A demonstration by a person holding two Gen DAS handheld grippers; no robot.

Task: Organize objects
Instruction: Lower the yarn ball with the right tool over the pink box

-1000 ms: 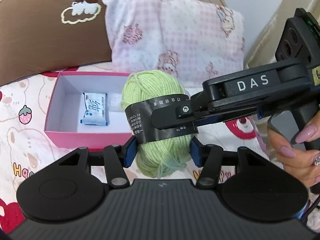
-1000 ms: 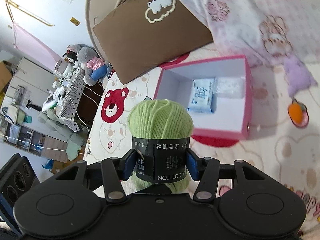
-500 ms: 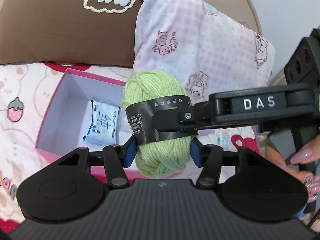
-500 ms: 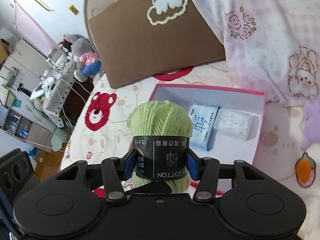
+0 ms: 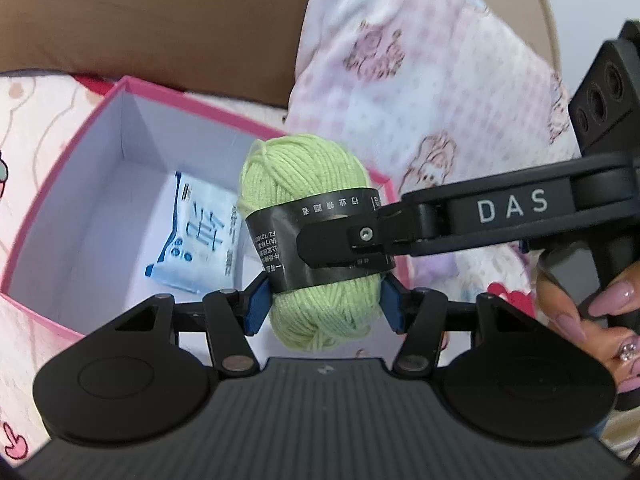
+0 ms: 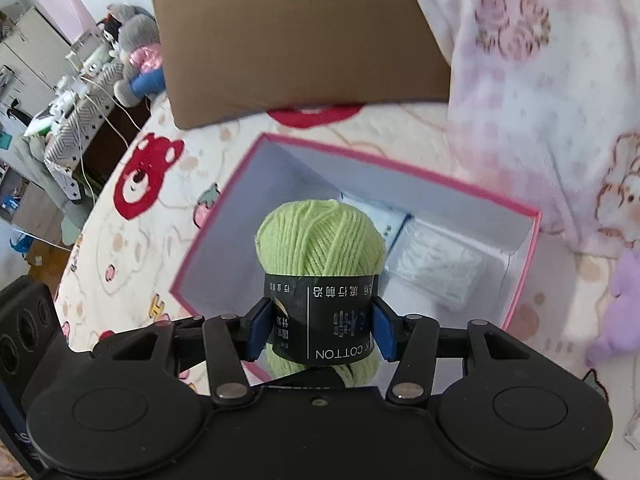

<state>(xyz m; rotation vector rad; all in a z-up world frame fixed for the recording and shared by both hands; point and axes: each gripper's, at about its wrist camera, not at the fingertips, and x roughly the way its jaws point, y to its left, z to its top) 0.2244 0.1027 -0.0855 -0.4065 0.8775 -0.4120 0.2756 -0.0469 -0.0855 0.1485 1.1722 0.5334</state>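
A light green ball of yarn (image 5: 304, 176) with a black paper band hangs over the open pink box (image 5: 192, 120), and both grippers hold it. My left gripper (image 5: 324, 308) presses its blue pads on the lower half. My right gripper reaches in from the right, and one of its fingers (image 5: 440, 220) lies across the band. In the right wrist view my right gripper (image 6: 320, 328) is shut on the yarn (image 6: 320, 236) at the band, above the box (image 6: 360, 184). A blue-and-white packet (image 5: 200, 236) and a clear packet (image 6: 436, 268) lie on the box floor.
A brown pillow (image 6: 288, 40) and a pink patterned pillow (image 5: 420, 80) lean right behind the box on the printed bedspread (image 6: 132, 240). A purple plush toy (image 6: 624, 300) lies to the right. A hand (image 5: 592, 320) grips the right tool. Furniture stands beyond the bed's left edge.
Both grippers have sunk toward the box with the yarn still held between them. The box now fills more of both views and sits right under the yarn.
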